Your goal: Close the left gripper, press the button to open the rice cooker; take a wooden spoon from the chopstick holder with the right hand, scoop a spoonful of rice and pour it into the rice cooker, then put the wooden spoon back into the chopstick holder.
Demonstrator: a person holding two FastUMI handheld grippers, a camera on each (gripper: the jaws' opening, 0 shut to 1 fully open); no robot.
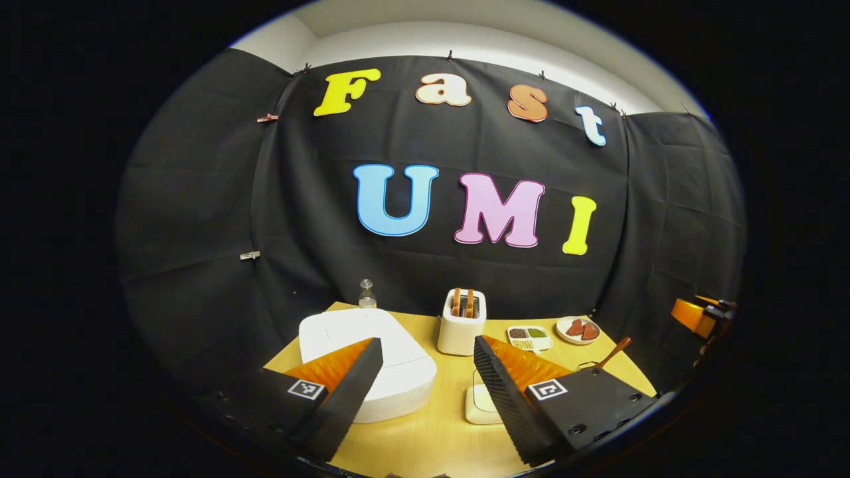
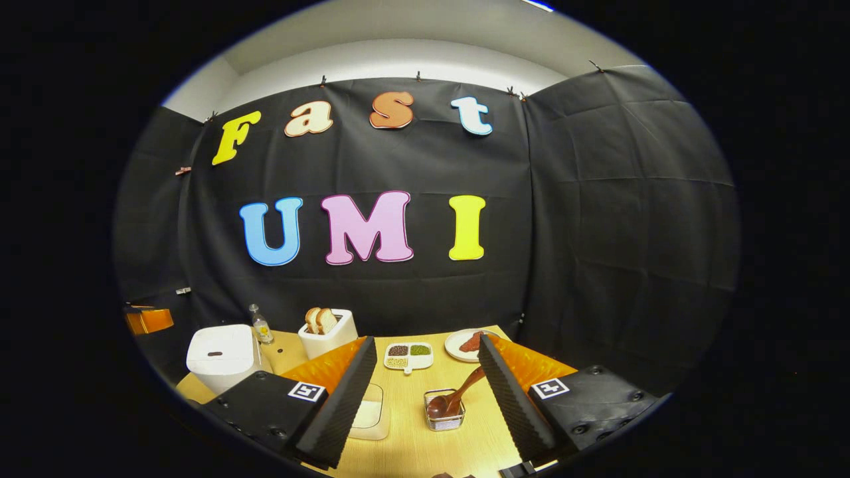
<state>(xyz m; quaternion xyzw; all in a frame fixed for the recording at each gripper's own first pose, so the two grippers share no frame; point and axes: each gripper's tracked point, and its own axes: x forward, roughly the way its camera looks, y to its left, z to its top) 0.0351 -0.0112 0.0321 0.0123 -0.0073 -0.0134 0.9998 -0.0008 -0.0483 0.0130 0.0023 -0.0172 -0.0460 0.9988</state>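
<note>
Black ribbed fingers of the left gripper stand at the bottom of the left gripper view, spread wide with nothing between them. Past them the wooden table carries the white rice cooker at about 10 o'clock from the gap, its lid down. A white toaster with two slices stands at 12 o'clock, and a small glass bottle sits behind the cooker. Farther right lie a divided dish of grains and a plate.

In the right gripper view the right gripper is likewise wide apart and holds nothing. Just ahead of its gap, at about 1 o'clock, the wire chopstick holder sits on the table with the wooden spoon in it. The spoon's bowl rests low in the holder and its handle slants up toward 2 o'clock, long axis tilted rather than upright. A shallow cream container lies beside the left finger; whether it holds rice I cannot tell. The rice cooker shows here at 9 o'clock.
</note>
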